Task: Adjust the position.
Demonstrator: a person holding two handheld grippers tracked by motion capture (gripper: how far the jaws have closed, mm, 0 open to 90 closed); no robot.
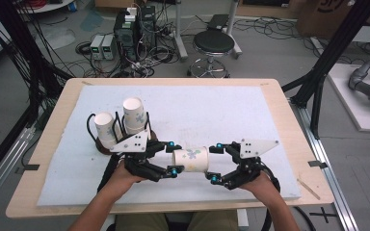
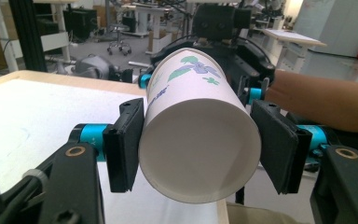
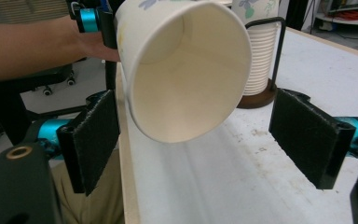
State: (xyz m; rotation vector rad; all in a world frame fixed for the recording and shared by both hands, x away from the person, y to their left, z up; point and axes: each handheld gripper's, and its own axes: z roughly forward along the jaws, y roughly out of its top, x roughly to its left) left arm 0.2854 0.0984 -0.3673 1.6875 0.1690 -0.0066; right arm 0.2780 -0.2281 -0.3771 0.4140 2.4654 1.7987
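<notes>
In the high view, a paper cup (image 1: 191, 159) is seen held on its side above the near part of the table (image 1: 270, 91), between the left tongs (image 1: 172, 158) and the right tongs (image 1: 216, 163). Two stacks of cups (image 1: 120, 122) stand in a wire holder at the left, well apart from the held cup's free end.

In the left gripper view, the left tongs (image 2: 199, 147) are clamped on the paper cup (image 2: 199, 135): a pad is pressed against each side of the wall, near one end, and the cup points away toward the other gripper.

In the right gripper view, the right tongs (image 3: 209, 140) are spread wide, with the open mouth of the paper cup (image 3: 184, 70) hanging above and between the pads (image 3: 95, 135), touched by neither.

A handover appears to be in preparation. The thin wall could be crushed if the right tongs were closed hard on the mouth, where the paper yields most. The cup could also be dropped to the table if the left grip were loosened before the right pads had taken hold, or twisted if both grips pulled askew.
</notes>
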